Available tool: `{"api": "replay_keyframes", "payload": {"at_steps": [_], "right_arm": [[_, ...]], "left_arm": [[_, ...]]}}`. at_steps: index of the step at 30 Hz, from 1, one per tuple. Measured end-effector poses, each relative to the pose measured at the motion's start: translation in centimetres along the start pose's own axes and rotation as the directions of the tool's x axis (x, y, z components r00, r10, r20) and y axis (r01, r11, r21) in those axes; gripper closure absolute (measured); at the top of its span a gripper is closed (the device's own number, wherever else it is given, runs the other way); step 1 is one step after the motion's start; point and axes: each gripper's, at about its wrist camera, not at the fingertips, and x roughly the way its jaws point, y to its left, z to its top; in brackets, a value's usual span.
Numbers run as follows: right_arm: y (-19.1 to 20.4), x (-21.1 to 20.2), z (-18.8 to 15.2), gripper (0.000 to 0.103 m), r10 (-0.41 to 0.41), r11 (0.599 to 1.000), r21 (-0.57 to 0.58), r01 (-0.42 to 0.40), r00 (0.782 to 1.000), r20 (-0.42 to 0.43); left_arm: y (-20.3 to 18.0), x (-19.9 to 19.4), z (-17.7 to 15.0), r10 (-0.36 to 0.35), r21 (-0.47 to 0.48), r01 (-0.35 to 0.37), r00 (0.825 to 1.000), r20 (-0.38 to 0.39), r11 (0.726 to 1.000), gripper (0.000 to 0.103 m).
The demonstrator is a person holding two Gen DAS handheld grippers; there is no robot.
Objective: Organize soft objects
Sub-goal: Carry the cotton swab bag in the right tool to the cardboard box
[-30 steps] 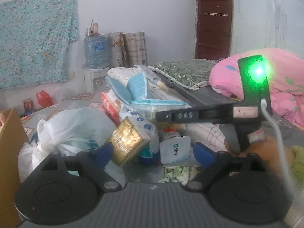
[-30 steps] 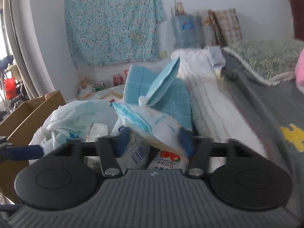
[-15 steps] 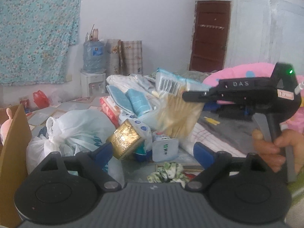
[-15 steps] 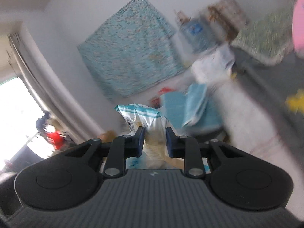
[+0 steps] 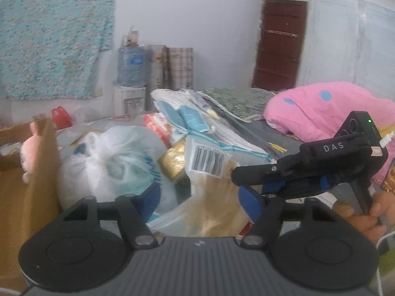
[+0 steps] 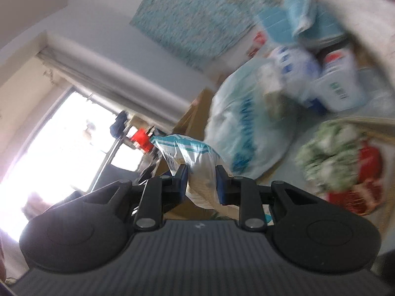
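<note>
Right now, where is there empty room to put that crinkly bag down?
Bare grey sheet shows between the striped blanket and the pink quilt. Around the white plastic bag and gold packet it is crowded.

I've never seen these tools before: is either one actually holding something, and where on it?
The right gripper pinches a clear packet at its lower part. The left gripper's fingers straddle that packet, having just narrowed, without visibly pressing it.

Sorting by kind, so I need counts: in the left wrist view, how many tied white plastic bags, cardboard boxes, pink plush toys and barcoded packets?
tied white plastic bag: 1
cardboard box: 1
pink plush toy: 1
barcoded packet: 1
Total: 4
</note>
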Motion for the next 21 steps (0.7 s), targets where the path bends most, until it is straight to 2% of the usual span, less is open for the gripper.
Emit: {"api": "replay_keyframes", "payload": {"at_steps": [3, 6, 9, 12, 14, 18, 19, 21], "right_arm": [[2.0, 2.7, 0.5, 0.08, 0.063, 0.997, -0.03, -0.065, 0.996, -0.055], [5.0, 6.7, 1.7, 0.08, 0.113, 0.989, -0.076, -0.123, 0.985, -0.127], [8.3, 11.9, 3.5, 0.08, 0.143, 0.979, -0.115, -0.171, 0.966, -0.215], [11.1, 18.2, 4.9, 0.08, 0.16, 0.972, -0.114, -0.205, 0.935, -0.315], [12.3, 23.1, 5.8, 0.08, 0.142, 0.977, -0.096, -0.19, 0.918, -0.372], [12.6, 31.4, 7.1, 0.08, 0.061, 0.995, -0.049, -0.092, 0.896, -0.439], [12.5, 33.7, 7.5, 0.08, 0.022, 0.998, -0.045, -0.047, 0.892, -0.451], [11.7, 37.8, 7.8, 0.08, -0.047, 0.999, -0.039, 0.032, 0.882, -0.469]], "left_arm": [[1.9, -2.5, 0.5, 0.035, -0.055, -0.033, 0.999, 0.029, 0.998, 0.033], [4.1, -5.4, 1.2, 0.127, -0.089, -0.121, 0.989, 0.071, 0.989, 0.033], [6.6, -7.7, 2.1, 0.244, -0.123, -0.231, 0.964, 0.105, 0.965, 0.033], [9.9, -8.9, 3.0, 0.337, -0.182, -0.316, 0.936, 0.104, 0.931, 0.033], [12.4, -8.8, 3.6, 0.407, -0.231, -0.38, 0.91, 0.078, 0.896, 0.033], [16.8, -8.4, 3.8, 0.557, -0.307, -0.526, 0.83, 0.017, 0.793, 0.033], [17.4, -8.5, 3.6, 0.571, -0.319, -0.539, 0.821, 0.008, 0.779, 0.033], [18.5, -8.8, 3.0, 0.561, -0.361, -0.525, 0.828, -0.004, 0.771, 0.032]]}}
